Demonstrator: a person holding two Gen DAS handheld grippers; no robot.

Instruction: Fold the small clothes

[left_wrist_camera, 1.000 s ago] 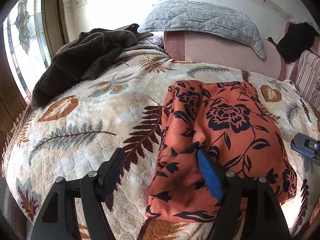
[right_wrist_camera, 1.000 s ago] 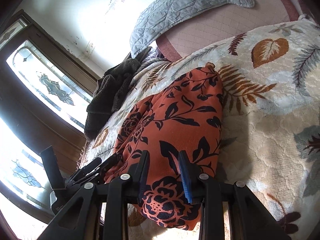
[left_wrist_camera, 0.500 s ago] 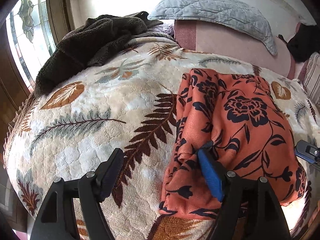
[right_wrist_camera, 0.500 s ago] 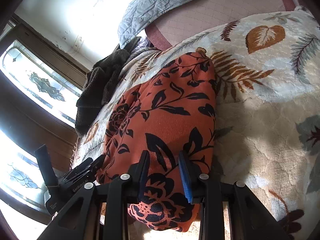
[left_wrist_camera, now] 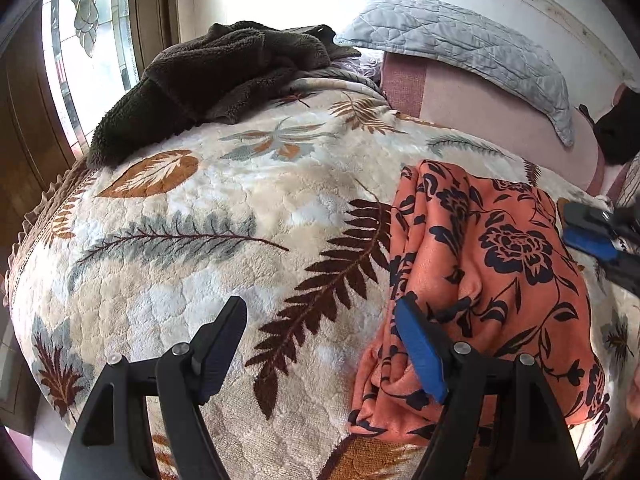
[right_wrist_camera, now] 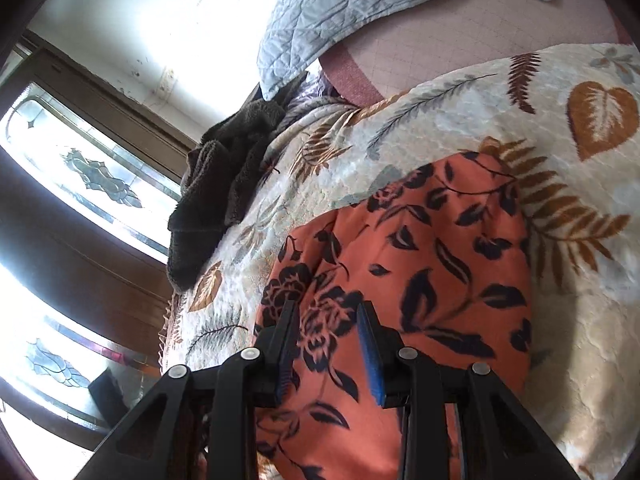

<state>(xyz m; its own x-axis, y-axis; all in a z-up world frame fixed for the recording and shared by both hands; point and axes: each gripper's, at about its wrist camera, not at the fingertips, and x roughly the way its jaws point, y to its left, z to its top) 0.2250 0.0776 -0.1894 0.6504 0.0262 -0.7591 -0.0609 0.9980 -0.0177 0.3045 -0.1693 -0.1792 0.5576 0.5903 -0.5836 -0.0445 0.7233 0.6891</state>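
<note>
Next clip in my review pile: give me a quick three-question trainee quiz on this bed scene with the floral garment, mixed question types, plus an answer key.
1. True or false: the left gripper is clamped on the orange floral garment.
2. What lies heaped at the far window-side corner of the leaf-print blanket? A) a dark brown fleece B) a striped towel C) a white shirt
3. Fill in: the grey quilted pillow rests on a ____ headboard.

Key
1. False: its jaws stand wide, and only the blue-padded finger meets the cloth's edge.
2. A, the dark brown fleece.
3. Pink.
</note>
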